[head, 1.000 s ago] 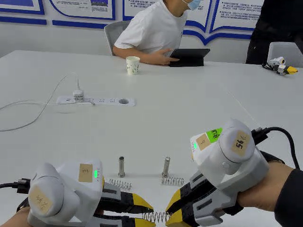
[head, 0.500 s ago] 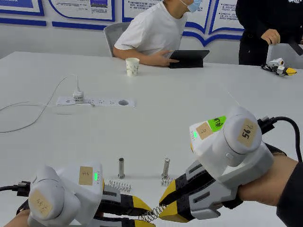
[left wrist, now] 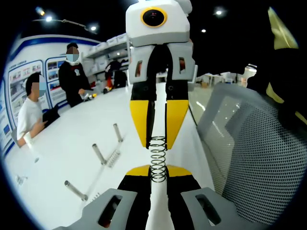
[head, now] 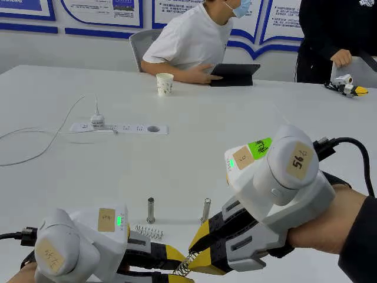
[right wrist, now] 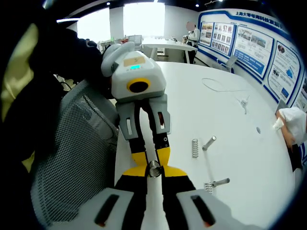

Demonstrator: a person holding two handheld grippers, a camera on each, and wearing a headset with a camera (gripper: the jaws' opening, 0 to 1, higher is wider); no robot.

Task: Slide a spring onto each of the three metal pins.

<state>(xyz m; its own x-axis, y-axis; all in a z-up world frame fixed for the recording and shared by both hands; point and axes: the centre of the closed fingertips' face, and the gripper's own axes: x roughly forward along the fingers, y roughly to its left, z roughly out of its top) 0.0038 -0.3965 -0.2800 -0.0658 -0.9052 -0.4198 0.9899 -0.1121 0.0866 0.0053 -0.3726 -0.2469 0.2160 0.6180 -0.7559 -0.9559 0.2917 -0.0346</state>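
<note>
A small steel spring (head: 185, 265) hangs in the air between my two grippers. My left gripper (head: 177, 266) is shut on one end of it and my right gripper (head: 195, 257) is shut on the other. The left gripper view has my own jaws (left wrist: 157, 173) pinching the spring (left wrist: 157, 160) from below and the right gripper (left wrist: 157, 141) from above. Two upright metal pins (head: 151, 209) (head: 205, 209) stand just beyond, with a loose spring (head: 149, 232) lying by the left one. Three pins (left wrist: 117, 132) (left wrist: 98, 153) (left wrist: 76, 190) appear in the left gripper view.
A power strip (head: 118, 127) with white cables lies mid-table and a paper cup (head: 165, 82) stands further back. A seated person with a tablet (head: 234, 71) is at the far edge. A mesh chair back (left wrist: 249, 158) is close by the near table edge.
My right gripper has moved left, closer to the left one. The spring has gone from lying level between them to tilted upward. The loose spring by the right pin is now hidden behind the right gripper.
</note>
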